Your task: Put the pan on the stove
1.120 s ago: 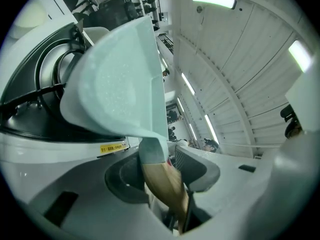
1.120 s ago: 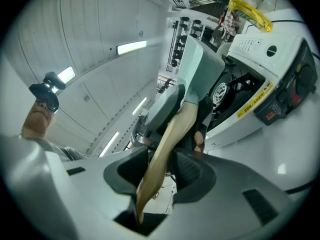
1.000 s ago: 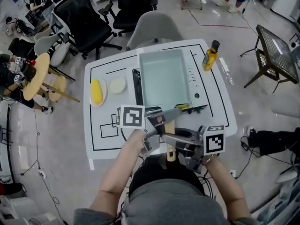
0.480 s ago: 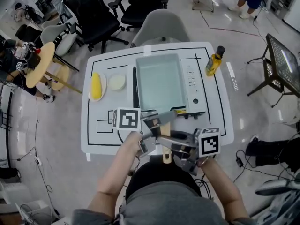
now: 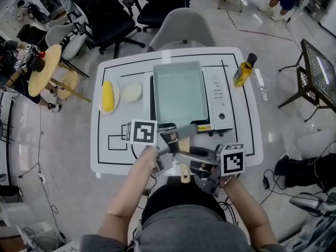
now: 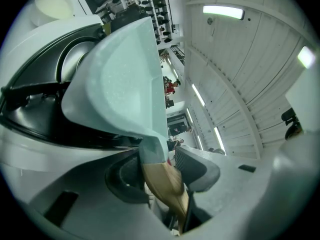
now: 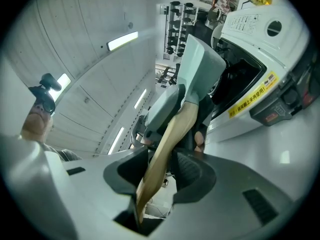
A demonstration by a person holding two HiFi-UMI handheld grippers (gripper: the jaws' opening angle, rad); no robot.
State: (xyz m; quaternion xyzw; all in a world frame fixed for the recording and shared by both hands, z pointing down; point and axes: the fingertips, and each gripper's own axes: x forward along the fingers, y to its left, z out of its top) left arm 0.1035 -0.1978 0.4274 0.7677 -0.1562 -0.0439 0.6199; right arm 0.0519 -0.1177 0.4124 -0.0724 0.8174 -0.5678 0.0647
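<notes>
A pale teal rectangular pan (image 5: 177, 93) lies over the burner of the white portable stove (image 5: 219, 96) on the white table. Its wooden handle (image 5: 185, 169) points toward me over the table's near edge. My left gripper (image 5: 173, 140) is shut on the handle close to the pan, and my right gripper (image 5: 198, 164) is shut on it further back. In the left gripper view the pan (image 6: 125, 79) rises above the black burner (image 6: 30, 109), with the handle (image 6: 165, 179) pinched between the jaws. The right gripper view shows the handle (image 7: 167, 149) running up to the pan (image 7: 200, 69).
A yellow oil bottle (image 5: 244, 72) stands right of the stove. A plate with a yellow item (image 5: 107, 96) and a small white dish (image 5: 132, 92) sit on the table's left. A grey chair (image 5: 181, 33) stands behind the table. People and office chairs are further back.
The head view has shifted a little. The pan stays over the stove and both grippers keep their hold on the handle.
</notes>
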